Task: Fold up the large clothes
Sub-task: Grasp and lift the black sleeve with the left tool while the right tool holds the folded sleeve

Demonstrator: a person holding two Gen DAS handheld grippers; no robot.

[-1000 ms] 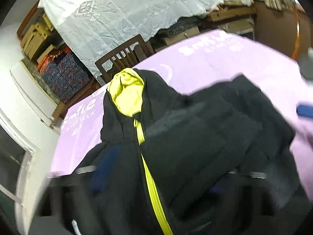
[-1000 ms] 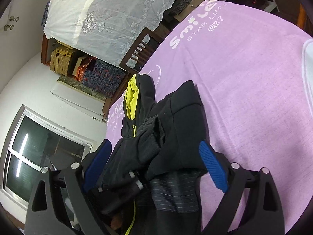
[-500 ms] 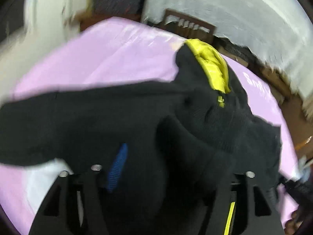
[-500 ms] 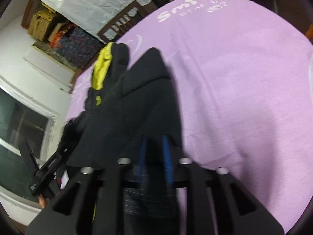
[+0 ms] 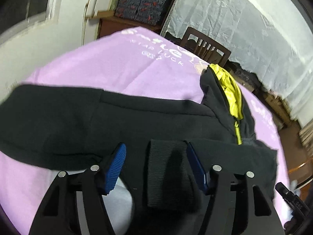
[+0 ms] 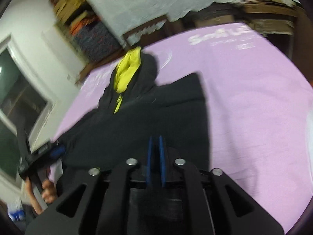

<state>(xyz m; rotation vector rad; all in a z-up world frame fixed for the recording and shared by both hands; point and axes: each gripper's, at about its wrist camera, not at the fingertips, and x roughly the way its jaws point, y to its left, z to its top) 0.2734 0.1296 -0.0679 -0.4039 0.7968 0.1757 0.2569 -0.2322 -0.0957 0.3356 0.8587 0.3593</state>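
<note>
A black hooded jacket (image 5: 121, 121) with a yellow hood lining (image 5: 230, 90) and yellow zip lies on the purple cloth (image 5: 117, 68). One sleeve stretches out to the left in the left wrist view. My left gripper (image 5: 156, 156) is open, its blue pads either side of the ribbed black hem (image 5: 166, 168). My right gripper (image 6: 155, 148) is shut on the jacket (image 6: 156, 113) near its lower edge, blue pads nearly together. The left gripper also shows in the right wrist view (image 6: 39, 154), held in a hand.
A dark wooden chair (image 5: 205, 47) stands beyond the table's far edge, with a white lace-covered surface (image 5: 244, 29) behind it. Patterned boxes (image 5: 144, 5) sit by the white wall. Bare purple cloth (image 6: 254, 107) spreads to the jacket's right.
My right gripper has shut on the jacket's lower edge. My left gripper has swung round to the left, the sleeve now lies stretched out, and its pads stand open around the hem.
</note>
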